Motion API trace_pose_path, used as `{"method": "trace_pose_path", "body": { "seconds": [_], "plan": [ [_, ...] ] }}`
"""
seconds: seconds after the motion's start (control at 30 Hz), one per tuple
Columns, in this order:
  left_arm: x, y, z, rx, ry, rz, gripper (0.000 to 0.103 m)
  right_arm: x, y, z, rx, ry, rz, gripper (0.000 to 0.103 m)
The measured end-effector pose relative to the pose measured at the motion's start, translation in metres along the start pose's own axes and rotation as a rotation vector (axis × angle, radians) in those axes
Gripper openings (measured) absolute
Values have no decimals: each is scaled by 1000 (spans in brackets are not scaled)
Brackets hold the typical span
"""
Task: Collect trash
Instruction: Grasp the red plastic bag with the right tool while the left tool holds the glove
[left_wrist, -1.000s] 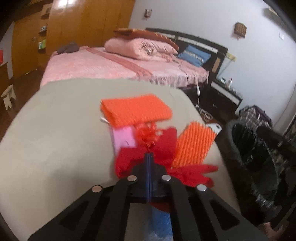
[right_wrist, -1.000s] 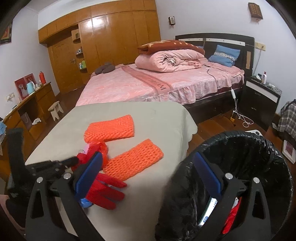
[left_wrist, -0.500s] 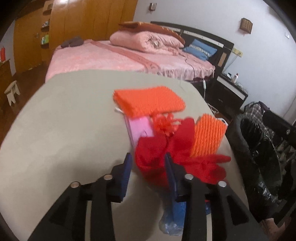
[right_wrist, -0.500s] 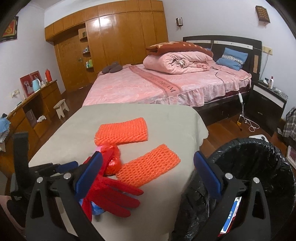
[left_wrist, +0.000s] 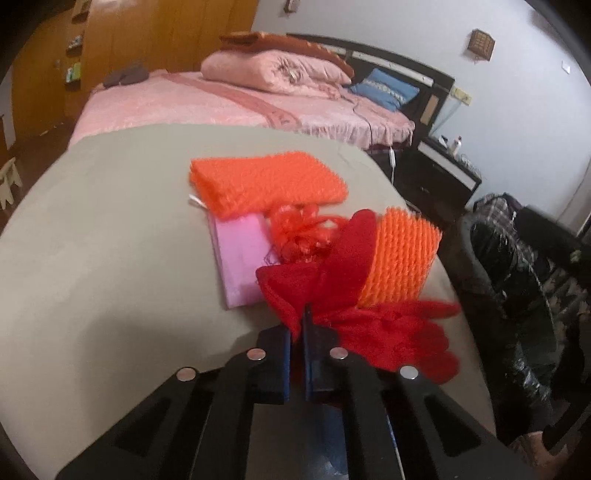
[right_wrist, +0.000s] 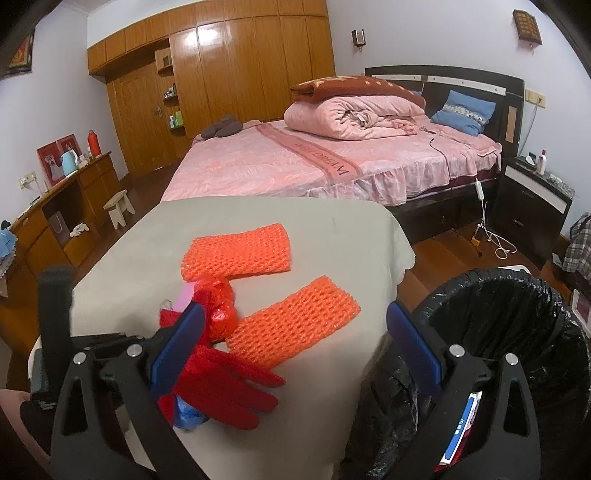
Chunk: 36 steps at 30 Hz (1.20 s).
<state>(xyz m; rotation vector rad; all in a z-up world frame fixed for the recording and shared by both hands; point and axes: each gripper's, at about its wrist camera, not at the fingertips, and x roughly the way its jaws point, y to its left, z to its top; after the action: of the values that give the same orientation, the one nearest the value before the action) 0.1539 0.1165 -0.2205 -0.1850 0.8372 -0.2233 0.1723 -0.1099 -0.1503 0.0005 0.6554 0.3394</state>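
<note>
Left gripper (left_wrist: 297, 325) pinches red glove (left_wrist: 373, 321) at table's near edge.
Jaws closed on the cuff; glove lies near 2 orange foam nets (right_wrist: 236, 253) (right_wrist: 295, 326), a pink card (left_wrist: 240, 258) and red mesh (left_wrist: 299, 232). Right gripper (right_wrist: 295, 354) wide open, empty, beside black-lined bin (right_wrist: 517, 325) at right.

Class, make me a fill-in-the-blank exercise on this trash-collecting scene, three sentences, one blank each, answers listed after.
1. The left gripper is shut on the red ____.
2. The right gripper holds nothing; it is ____.
3. The bin beside the table is lined with a ____ bag.

Missing words: glove; open; black
</note>
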Motion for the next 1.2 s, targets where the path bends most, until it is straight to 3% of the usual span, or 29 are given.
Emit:
{"method": "trace_pose_path", "body": {
  "seconds": [0.27, 0.47, 0.63, 0.93, 1.1, 1.2],
  "plan": [
    [-61, 21, 29, -66, -163, 3, 5, 9, 8, 7, -13, -6, 22, 94],
    [-90, 51, 43, -88, -239, 112, 5, 23, 22, 11, -17, 3, 54, 87],
    [-91, 72, 38, -90, -226, 209, 5, 41, 36, 8, -17, 34, 83, 84],
    [-73, 86, 26, -97, -171, 263, 5, 73, 65, -3, -47, 98, 100, 77],
    [-70, 93, 21, -103, -159, 271, 5, 90, 79, -13, -73, 152, 110, 65],
    [-70, 95, 19, -109, -154, 272, 5, 100, 85, -19, -92, 200, 134, 47]
  ]
}}
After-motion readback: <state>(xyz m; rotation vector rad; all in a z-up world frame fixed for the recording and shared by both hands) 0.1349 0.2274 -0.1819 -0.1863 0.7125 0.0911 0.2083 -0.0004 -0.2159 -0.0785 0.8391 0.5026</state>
